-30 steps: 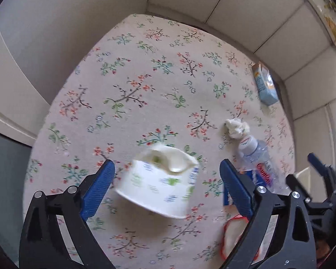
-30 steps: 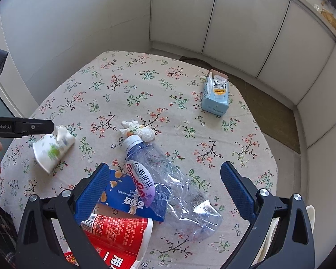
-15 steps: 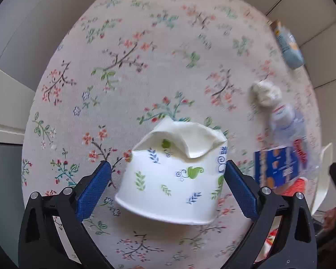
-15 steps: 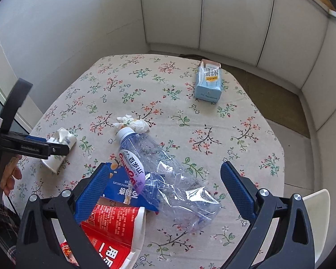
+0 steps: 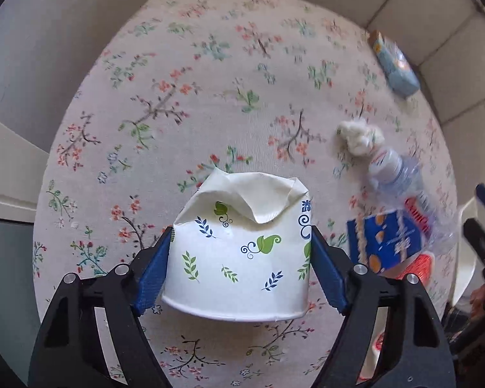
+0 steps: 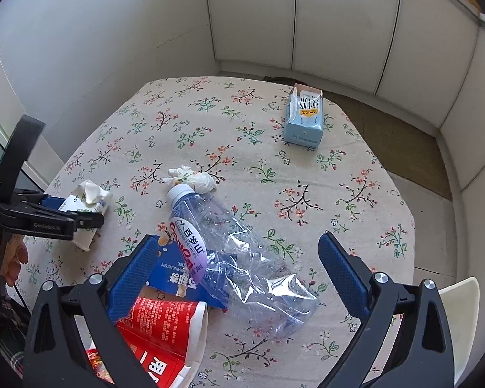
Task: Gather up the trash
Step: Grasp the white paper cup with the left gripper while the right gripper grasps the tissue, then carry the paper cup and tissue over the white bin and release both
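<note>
1. One crushed paper cup (image 5: 242,258), white with green and blue leaf prints, lies on its side on the floral tablecloth (image 5: 210,97); its dented mouth points away from the camera and its base towards it.
2. Left gripper (image 5: 241,265) straddles the cup from above. Both blue pads (image 5: 153,268) sit against the cup's side walls, one on each flank, and the jaws are closing on it. The cup wall does not look freshly dented at the pads. In the right wrist view the same gripper (image 6: 77,213) appears at the table's left edge with the cup (image 6: 87,197) between its fingers, and a hand (image 6: 13,258) is visible below it.
3. Right gripper (image 6: 232,274) hangs over the near part of the table, jaws wide, with nothing pressed between them. The pads touch nothing.
4. Below and between the right jaws lies a crushed clear plastic bottle (image 6: 239,252) with a white cap, resting partly on a blue biscuit packet (image 6: 174,278).
5. A red and white paper cup (image 6: 165,333) lies at the near edge, touching the packet.
6. A crumpled white tissue (image 6: 194,179) lies just beside the bottle cap.
7. A pale blue carton (image 6: 304,116) stands well apart at the far side of the table.
8. A white chair (image 6: 462,310) shows at the lower right, off the table.
</note>
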`<action>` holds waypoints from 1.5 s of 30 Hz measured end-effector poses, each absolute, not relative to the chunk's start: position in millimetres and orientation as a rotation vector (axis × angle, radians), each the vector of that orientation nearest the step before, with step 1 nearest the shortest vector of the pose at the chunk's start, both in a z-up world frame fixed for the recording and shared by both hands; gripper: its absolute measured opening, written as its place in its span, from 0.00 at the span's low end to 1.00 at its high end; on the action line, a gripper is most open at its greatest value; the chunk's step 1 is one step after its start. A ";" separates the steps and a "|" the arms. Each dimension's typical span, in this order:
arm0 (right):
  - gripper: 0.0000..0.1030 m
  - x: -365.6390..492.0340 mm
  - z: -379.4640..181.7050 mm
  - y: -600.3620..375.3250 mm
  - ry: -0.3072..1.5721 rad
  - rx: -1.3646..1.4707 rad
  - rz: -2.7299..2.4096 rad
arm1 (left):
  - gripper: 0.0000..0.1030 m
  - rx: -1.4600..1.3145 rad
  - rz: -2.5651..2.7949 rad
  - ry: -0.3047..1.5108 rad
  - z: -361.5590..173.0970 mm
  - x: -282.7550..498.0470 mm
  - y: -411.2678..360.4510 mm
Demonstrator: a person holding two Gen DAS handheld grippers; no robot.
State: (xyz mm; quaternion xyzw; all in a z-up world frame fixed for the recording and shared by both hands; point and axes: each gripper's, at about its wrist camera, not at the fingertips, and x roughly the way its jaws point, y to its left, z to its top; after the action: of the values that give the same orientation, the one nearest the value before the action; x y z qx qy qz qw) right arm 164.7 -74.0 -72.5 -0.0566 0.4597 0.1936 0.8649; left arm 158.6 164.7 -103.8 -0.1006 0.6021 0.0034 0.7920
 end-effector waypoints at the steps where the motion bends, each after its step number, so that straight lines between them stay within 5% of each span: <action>1: 0.93 167.2 -71.5 -72.2 0.963 -0.118 0.407 | 0.74 -0.236 0.008 1.272 -98.2 157.6 168.2; 19: 0.91 256.8 -129.1 59.2 1.261 -0.534 0.502 | 0.75 -0.434 -0.007 1.124 -59.7 159.8 190.7; 20: 0.87 260.6 -133.4 59.1 1.275 -0.520 0.493 | 0.75 -0.442 -0.009 1.121 -58.3 159.5 192.5; 22: 0.51 267.7 -141.6 55.9 1.336 -0.458 0.501 | 0.75 -0.453 -0.010 1.115 -55.8 158.4 195.8; 23: 0.44 269.9 -145.3 53.7 1.361 -0.433 0.499 | 0.75 -0.460 -0.009 1.112 -55.2 158.2 197.3; 45: 0.41 224.6 -28.8 24.3 0.994 -0.296 0.503 | 0.75 -0.487 0.038 0.986 -11.7 152.7 187.5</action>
State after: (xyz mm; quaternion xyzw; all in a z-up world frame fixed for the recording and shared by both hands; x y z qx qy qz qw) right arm 224.6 24.3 -28.8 -0.1400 0.4698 0.2378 0.8385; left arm 152.7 187.5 -11.7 -0.2312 0.4683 0.0182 0.8526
